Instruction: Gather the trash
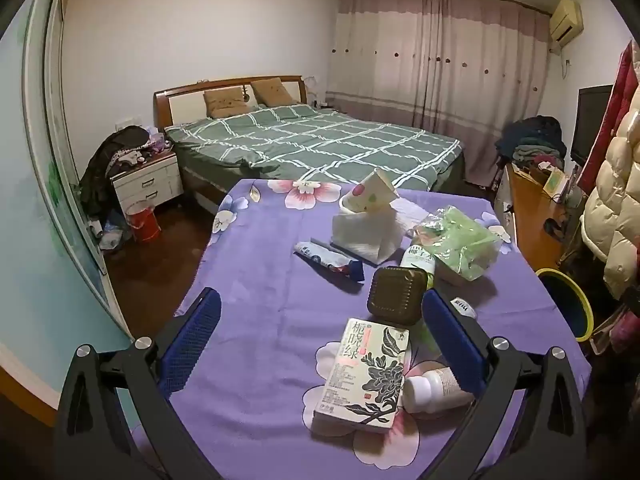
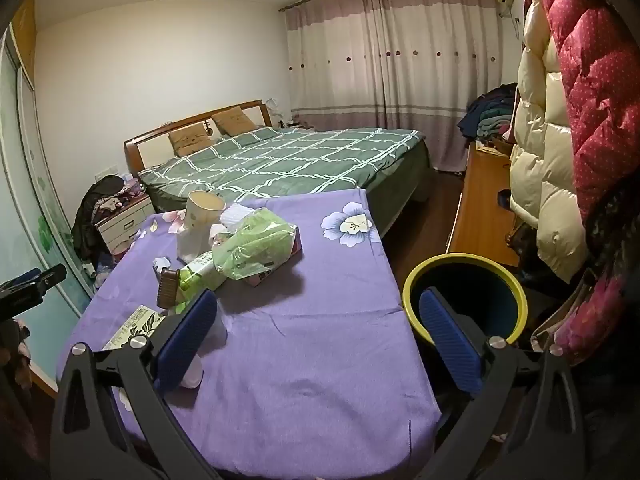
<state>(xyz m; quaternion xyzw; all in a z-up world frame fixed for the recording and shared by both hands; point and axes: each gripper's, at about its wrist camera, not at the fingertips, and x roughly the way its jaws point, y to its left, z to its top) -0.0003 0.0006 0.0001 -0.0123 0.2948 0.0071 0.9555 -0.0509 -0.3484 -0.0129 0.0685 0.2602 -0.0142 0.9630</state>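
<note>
Bed [image 1: 312, 144]: green checked cover, two tan pillows [image 1: 248, 98] at the headboard.
Nightstand [image 1: 146, 182]: white, left of the bed, piled with what look like clothes.
Curtains [image 1: 436, 68]: drawn.
Coats [image 2: 568, 120]: hanging at right.

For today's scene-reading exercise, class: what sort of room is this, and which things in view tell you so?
A home bedroom, most likely. A made bed with pillows stands against the far wall, a nightstand sits beside it, and long curtains cover the window.
</note>
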